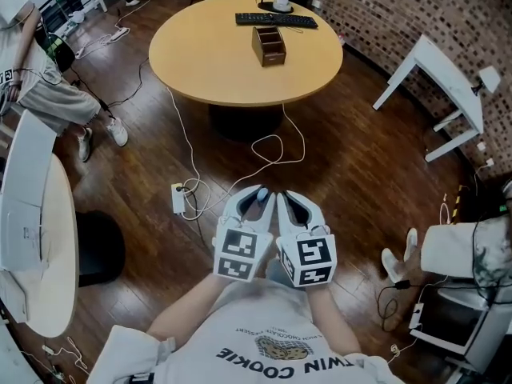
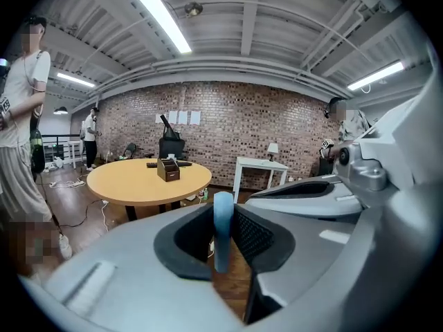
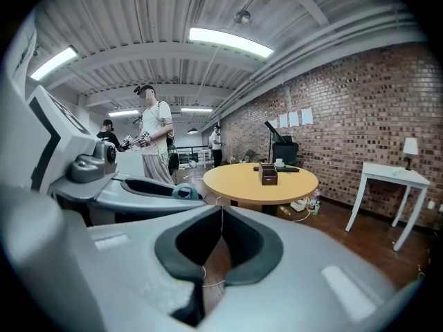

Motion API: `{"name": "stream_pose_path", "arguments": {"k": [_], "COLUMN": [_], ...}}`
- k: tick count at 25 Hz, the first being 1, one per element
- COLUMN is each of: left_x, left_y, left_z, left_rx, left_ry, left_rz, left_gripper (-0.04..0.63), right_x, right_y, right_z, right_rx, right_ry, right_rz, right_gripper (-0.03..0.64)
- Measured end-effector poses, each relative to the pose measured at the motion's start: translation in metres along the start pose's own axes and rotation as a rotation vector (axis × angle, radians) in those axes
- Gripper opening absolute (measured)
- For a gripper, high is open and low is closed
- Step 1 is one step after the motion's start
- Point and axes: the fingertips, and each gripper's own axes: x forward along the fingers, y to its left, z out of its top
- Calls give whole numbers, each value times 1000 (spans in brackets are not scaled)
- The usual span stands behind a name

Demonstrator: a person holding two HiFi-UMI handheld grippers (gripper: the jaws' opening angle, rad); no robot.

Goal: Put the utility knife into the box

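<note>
While the left gripper (image 2: pixel 225 246), held close to the person's chest, clamps its jaws on the slim pale-blue utility knife (image 2: pixel 223 216), the right gripper (image 3: pixel 220 237) just beside it has its jaws pressed together on nothing. Carrying is the step in hand. The small dark-brown wooden compartment box (image 1: pixel 269 45) sits well apart on the round tan wooden table (image 1: pixel 210 69) ahead, so the next move calls for walking up and lowering the knife into a compartment before letting go.

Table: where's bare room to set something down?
On the table, head view: the left half is bare, from the box to the left rim, and so is the near strip before the box. The far edge is crowded: keyboard, cup, box just behind them.
</note>
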Motion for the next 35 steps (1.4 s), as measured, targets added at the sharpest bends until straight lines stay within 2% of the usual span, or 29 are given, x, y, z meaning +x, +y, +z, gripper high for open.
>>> {"name": "stream_pose_path", "arguments": {"k": [8,24,30,35], "left_x": [54,235,273,287], "left_y": [17,46,52,61], "left_z": [8,71,91,104], "left_rx": [1,-35,-42,-37], "left_ry": [11,32,20,11], "left_rz": [39,160,200,224], "left_gripper": [75,75,75,75], "right_x": [44,157,178,192], "right_y": [-41,-203,-236,-246], "right_z": [2,42,56,69], "right_rx": [28,13,0,3], "right_ry": [-3,20,14,-6], "right_rz": [35,152,188,204], "right_gripper": [5,5,5,5]}}
